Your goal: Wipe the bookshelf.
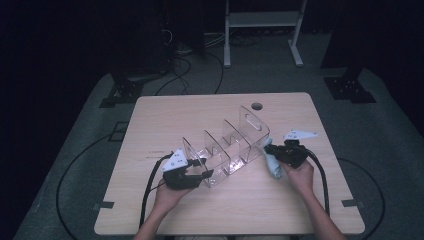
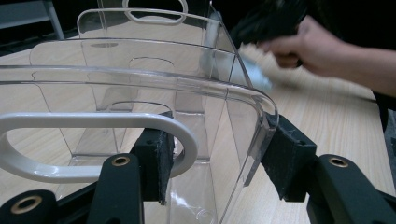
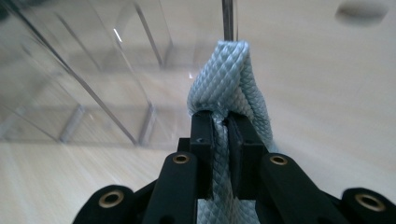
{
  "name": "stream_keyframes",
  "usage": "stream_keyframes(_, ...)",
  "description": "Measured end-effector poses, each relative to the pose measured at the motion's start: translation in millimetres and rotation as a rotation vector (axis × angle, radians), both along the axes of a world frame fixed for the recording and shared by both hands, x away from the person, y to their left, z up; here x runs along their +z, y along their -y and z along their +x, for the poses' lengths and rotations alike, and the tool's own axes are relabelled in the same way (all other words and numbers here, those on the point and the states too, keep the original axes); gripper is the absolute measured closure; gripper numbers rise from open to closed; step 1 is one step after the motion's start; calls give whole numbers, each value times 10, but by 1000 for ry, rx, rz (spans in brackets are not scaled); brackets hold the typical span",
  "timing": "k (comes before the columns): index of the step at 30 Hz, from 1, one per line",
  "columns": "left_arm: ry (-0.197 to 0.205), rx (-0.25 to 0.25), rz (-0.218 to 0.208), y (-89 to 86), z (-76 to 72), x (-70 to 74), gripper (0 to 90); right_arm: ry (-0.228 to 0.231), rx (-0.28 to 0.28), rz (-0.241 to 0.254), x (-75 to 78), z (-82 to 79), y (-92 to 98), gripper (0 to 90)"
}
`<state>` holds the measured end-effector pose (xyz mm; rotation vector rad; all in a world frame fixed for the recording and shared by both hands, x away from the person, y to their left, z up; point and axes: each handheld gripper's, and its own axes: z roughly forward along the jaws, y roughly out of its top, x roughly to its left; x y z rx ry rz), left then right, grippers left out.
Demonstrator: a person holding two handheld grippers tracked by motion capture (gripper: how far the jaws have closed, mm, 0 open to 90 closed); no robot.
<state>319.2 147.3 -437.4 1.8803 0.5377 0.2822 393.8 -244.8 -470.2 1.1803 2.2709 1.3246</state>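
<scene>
Clear acrylic divided organizer [image 1: 227, 150] sits mid-table on the pale wooden table [image 1: 280, 200]. Keep your left gripper [image 1: 200, 172] clamped on its near end wall, and press the light-blue woven cloth [image 3: 231, 79] (pinched tight in your right gripper [image 3: 220, 128]) flat along the far corner; 4 transparent dividers, glossy.

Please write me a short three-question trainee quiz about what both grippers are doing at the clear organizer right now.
1. True or false: the left gripper is clamped on an end wall of the clear organizer.
2. What does the right gripper hold? A) a sponge B) a pale blue cloth C) a brush
3. Which part of the organizer does the cloth meet in the right gripper view?

Key
1. True; its pads press the wall's corner from both sides.
2. B.
3. The edge of a clear wall, at the end far from the left gripper.
</scene>
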Motion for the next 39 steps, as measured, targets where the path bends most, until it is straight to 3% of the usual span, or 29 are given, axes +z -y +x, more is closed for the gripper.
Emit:
stream_keyframes(3, 1, 2, -1, 1, -3, -1, 467, -62, 4, -13, -203, 49, -18, 813)
stream_keyframes(5, 0, 3, -2, 3, -4, -2, 467, -66, 2, -8, -190, 39, -10, 812)
stream_keyframes(12, 1, 9, -2, 8, -14, -3, 466, 70, 6, 52, 266, -159, 81, 813)
stream_keyframes(16, 1, 13, -2, 10, -16, -2, 466, 130, 61, 88, 482, -316, -14, 810)
stream_keyframes(18, 2, 13, -2, 10, -19, -3, 466, 128, 100, 82, 530, -359, -136, 809)
stream_keyframes(22, 3, 16, -3, 14, -29, -4, 467, 135, 137, 56, 520, -378, -352, 810)
stream_keyframes(24, 0, 19, -3, 6, -29, -2, 467, 150, 111, 81, 460, -385, -398, 814)
stream_keyframes(27, 2, 20, -2, 5, -32, -4, 467, 118, 110, 131, 385, -374, -388, 818)
stream_keyframes(31, 3, 21, -3, 6, -34, -6, 467, 56, 125, 26, 162, -376, -500, 818)
stream_keyframes(34, 3, 24, -5, 8, -38, -7, 467, 38, 129, -4, 116, -381, -543, 818)
stream_keyframes(39, 5, 24, -7, 11, -43, -10, 467, 135, 111, 33, 373, -478, -501, 819)
